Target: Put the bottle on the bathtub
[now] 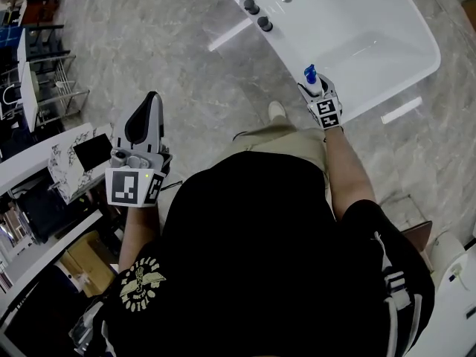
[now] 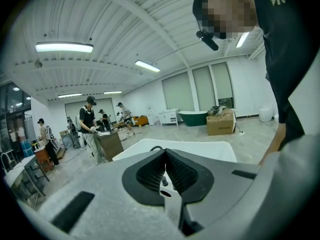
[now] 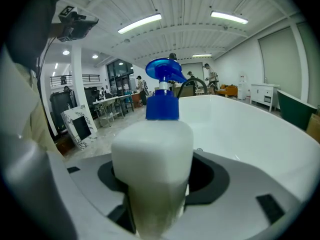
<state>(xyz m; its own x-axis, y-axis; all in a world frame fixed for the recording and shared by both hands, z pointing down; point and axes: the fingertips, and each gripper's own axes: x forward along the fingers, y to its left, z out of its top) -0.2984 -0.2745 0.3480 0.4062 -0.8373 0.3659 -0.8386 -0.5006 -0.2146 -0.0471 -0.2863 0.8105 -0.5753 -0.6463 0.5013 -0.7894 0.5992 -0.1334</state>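
White bottle (image 3: 152, 154) with blue pump top, upright, clamped between the right gripper's (image 1: 318, 94) jaws, white bathtub (image 1: 405, 58) rim just ahead of that gripper, bottle seemingly over the rim, contact unclear, left gripper (image 2: 165, 173) well apart, jaws pressed together, holding nothing.

Showroom-like hall: white bathtub (image 1: 349, 21), green bathtub (image 2: 192, 117), ceiling strip lights (image 2: 64, 47).

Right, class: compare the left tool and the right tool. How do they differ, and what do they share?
The left tool is shut on nothing; the right tool grips the bottle. The left tool is held well away from the bathtub; the right tool is at its rim. Both are the same white design.
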